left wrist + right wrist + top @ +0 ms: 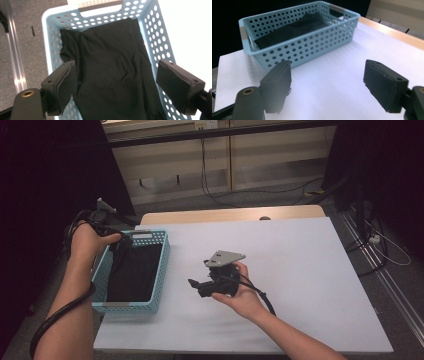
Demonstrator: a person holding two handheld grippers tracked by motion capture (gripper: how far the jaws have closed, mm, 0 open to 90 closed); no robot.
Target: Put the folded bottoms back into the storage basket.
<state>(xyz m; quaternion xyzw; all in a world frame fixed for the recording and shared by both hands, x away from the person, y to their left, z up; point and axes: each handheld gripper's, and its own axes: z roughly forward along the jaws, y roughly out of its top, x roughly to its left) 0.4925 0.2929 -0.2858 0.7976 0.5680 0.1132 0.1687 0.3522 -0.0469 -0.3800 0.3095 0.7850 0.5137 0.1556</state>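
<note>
A light blue perforated basket (160, 270) stands at the table's left edge with a folded black cloth (133, 272) lying flat inside it. My left gripper (120, 240) hovers over the basket's far end, open, with nothing between its jaws. In the left gripper view the black cloth (112, 67) lies below the spread jaws inside the basket (160, 40). My right gripper (196, 286) is held low over the white table, right of the basket, open and empty. In the right gripper view the basket (312, 45) sits ahead with the cloth (292, 28) showing above its wall.
The white table top (300, 270) stretches wide to the right of the basket. A wooden strip (230, 214) runs along the far edge. Cables (220, 195) lie on the floor beyond, and dark panels stand at the left and right.
</note>
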